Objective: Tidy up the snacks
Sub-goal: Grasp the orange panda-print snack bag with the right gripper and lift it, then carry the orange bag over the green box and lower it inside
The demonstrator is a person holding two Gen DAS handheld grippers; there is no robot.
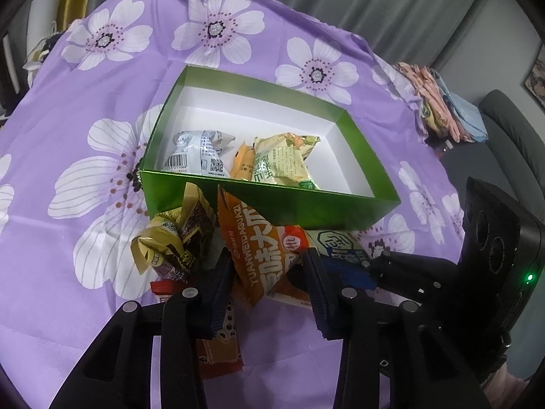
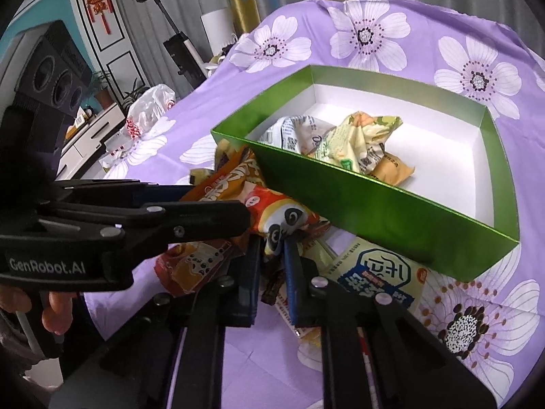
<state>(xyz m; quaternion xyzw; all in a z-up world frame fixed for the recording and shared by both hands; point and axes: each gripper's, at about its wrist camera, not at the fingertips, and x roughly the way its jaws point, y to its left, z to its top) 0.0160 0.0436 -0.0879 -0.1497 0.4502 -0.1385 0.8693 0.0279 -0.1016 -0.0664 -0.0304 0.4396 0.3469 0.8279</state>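
Purple flowered cloth covers the table, with grey curtains behind it. On the cloth sits a green box with a white inside, straight ahead of both grippers, its long side running across the left wrist view. Three packets already lie in it: a grey-white pouch, a small orange sachet and a pale green packet.

Loose snacks are heaped just before the box's near wall, probably so each can be lifted over it.

The left gripper has its jaws spread around an orange melon-seed packet, which seems to touch both pads; whether it is firmly gripped I cannot tell. The packet's long axis runs away from the gripper, its top corner toward the box. Left of it stands a gold-brown wrapped snack.

The right gripper comes in from the other side, jaws nearly closed on the packet's lower corner, with the panda print. A cream packet with blue lettering lies flat to its right.
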